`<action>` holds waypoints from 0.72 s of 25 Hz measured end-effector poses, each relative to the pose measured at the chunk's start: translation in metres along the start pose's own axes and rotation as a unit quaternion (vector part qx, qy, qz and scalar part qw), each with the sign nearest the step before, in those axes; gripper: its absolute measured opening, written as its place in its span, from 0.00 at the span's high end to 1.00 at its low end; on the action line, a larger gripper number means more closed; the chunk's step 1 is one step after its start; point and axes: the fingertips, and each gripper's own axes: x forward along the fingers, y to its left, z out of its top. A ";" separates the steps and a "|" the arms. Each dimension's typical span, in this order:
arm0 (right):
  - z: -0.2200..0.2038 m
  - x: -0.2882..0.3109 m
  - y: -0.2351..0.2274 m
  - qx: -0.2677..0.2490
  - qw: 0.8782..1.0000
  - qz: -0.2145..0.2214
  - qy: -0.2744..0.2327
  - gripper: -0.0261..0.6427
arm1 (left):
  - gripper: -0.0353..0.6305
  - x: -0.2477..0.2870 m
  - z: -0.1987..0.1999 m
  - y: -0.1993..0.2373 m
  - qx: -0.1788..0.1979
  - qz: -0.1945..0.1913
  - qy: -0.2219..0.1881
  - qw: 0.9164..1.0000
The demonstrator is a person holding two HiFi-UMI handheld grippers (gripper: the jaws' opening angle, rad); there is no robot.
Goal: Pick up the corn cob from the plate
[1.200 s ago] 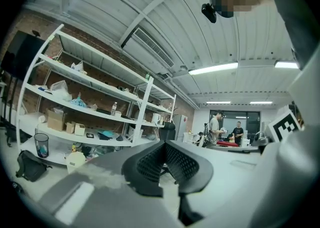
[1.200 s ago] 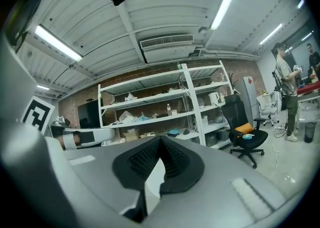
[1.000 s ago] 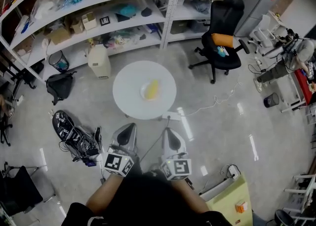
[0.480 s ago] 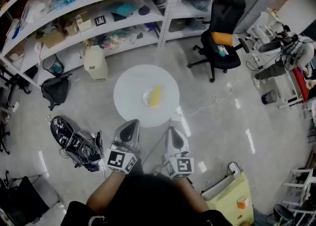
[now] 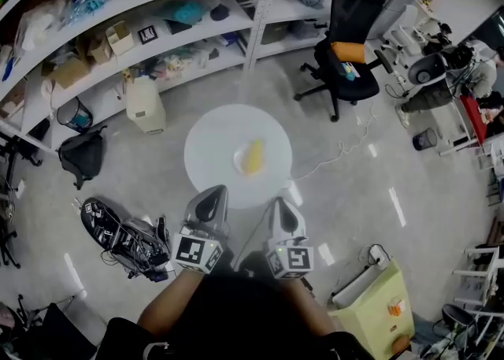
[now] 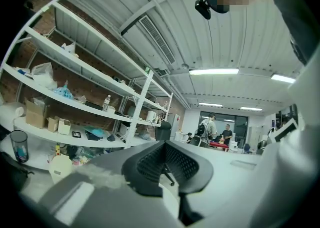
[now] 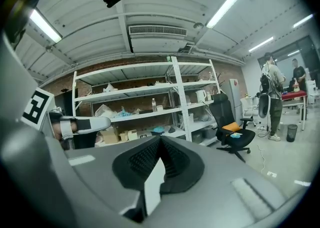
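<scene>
Two hand-held grippers are held out side by side in front of a person, near the 6 o'clock edge of a round white counter (image 5: 206,142). The left hand-held gripper (image 5: 210,195) has its jaws pressed together, and nothing is between them. The right hand-held gripper (image 5: 281,207) has its jaws pressed together too, and it holds nothing. Each one has a cube with black and white squares on its back end.

The yellow corn cob (image 5: 253,156) lies on a small white plate (image 5: 237,161). The plate sits near the middle of the counter, a little toward 3 o'clock. Seen from the two grippers, the corn cob is at 12 o'clock and apart from both of them.

Long white shelves (image 5: 118,47) full of boxes stand past the counter at 11 o'clock. A black chair (image 5: 346,39) with an orange thing on its seat stands at 1 o'clock. A pale jug (image 5: 144,105) stands on the floor at 10 o'clock.
</scene>
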 end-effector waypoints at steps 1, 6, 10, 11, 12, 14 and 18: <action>-0.001 0.004 0.000 -0.001 1.000 -0.005 0.000 0.95 | 0.94 0.003 0.001 0.004 0.001 -0.005 -0.001 1.000; 0.008 0.017 0.007 -0.004 1.000 -0.017 -0.004 0.95 | 0.94 0.012 0.008 0.018 -0.003 -0.017 -0.003 1.000; 0.012 0.028 0.005 -0.009 1.000 -0.021 -0.007 0.95 | 0.94 0.019 0.010 0.026 -0.005 -0.020 -0.008 1.000; 0.011 0.030 0.004 -0.010 1.000 -0.021 -0.006 0.95 | 0.94 0.020 0.009 0.027 -0.007 -0.018 -0.007 1.000; 0.010 0.033 0.004 -0.011 1.000 -0.021 -0.005 0.95 | 0.94 0.021 0.007 0.028 -0.008 -0.017 -0.005 1.000; 0.010 0.040 0.002 -0.011 1.000 -0.019 -0.005 0.95 | 0.94 0.025 0.004 0.030 -0.007 -0.017 -0.003 1.000; 0.009 0.057 -0.006 -0.012 1.000 -0.018 -0.007 0.95 | 0.94 0.041 0.004 0.034 -0.001 -0.018 -0.005 1.000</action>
